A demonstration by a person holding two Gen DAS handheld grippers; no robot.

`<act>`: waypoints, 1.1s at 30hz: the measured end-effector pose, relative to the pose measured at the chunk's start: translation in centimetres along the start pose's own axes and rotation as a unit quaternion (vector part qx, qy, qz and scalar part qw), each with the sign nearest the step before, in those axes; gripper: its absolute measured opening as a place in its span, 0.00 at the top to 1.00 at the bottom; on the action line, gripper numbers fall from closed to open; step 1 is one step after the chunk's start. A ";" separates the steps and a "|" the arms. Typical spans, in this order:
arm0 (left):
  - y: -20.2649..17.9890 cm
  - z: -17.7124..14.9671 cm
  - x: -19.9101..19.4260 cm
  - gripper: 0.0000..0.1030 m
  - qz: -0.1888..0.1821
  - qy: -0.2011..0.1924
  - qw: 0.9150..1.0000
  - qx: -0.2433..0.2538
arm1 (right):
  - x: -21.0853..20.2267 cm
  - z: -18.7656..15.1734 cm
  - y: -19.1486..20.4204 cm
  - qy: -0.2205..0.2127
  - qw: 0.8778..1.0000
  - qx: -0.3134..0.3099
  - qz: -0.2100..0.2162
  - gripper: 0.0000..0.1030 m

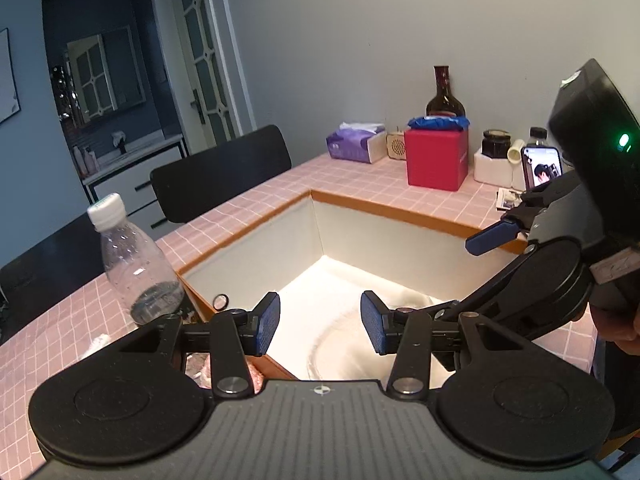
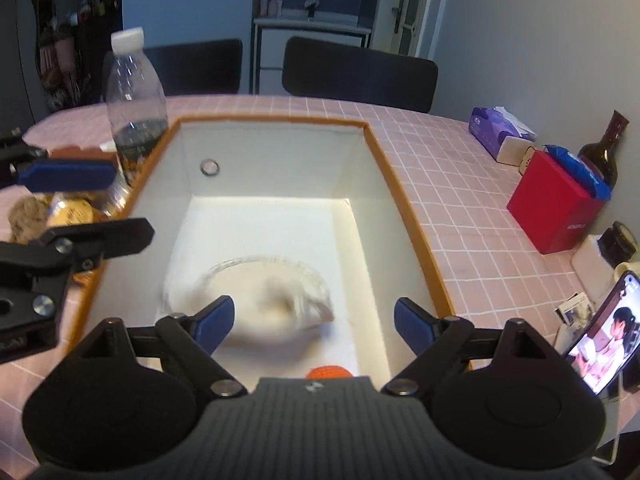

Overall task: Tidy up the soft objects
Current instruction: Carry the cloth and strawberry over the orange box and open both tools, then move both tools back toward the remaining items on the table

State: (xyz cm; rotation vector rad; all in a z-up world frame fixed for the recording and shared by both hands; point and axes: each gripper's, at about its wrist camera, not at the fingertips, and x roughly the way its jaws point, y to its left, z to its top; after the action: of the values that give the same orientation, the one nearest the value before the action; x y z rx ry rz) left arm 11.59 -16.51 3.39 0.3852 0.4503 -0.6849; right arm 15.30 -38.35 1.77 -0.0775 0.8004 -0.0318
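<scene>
A white box with an orange rim (image 2: 404, 196) stands open on the pink tiled table; it also shows in the left wrist view (image 1: 384, 210). Inside lie a pale soft object in clear wrapping (image 2: 276, 304), blurred, and an orange soft thing (image 2: 330, 372) at the near edge. More soft items (image 2: 44, 216) lie left of the box. My right gripper (image 2: 314, 322) is open and empty above the box. My left gripper (image 1: 320, 324) is open and empty over the box's left rim; it shows in the right wrist view (image 2: 68, 200).
A clear plastic bottle (image 1: 132, 256) stands by the box's left rim. At the back right are a tissue pack (image 1: 356, 142), a red box (image 1: 436, 160), a dark bottle (image 1: 444, 94), jars and a lit phone (image 2: 604, 344). Black chairs (image 2: 360, 72) stand behind the table.
</scene>
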 end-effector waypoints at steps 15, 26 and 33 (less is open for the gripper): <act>2.9 -2.0 -4.5 0.48 0.049 -0.036 0.997 -0.039 | -3.5 0.2 5.0 -0.054 0.998 -0.011 0.042 0.14; 8.2 -7.4 -8.0 0.48 0.128 -0.041 0.983 -0.123 | -4.4 -0.7 13.0 -0.146 0.985 -0.064 0.067 0.13; 11.4 -12.4 -8.5 0.48 0.147 -0.009 0.972 -0.184 | -2.4 -2.9 17.2 -0.182 0.974 -0.088 0.101 0.13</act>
State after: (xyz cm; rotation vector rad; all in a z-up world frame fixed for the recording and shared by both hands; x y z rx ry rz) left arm 10.10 1.89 -0.42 0.0893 0.4803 -0.3059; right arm 11.54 -21.20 0.01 -0.1639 0.4395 0.2402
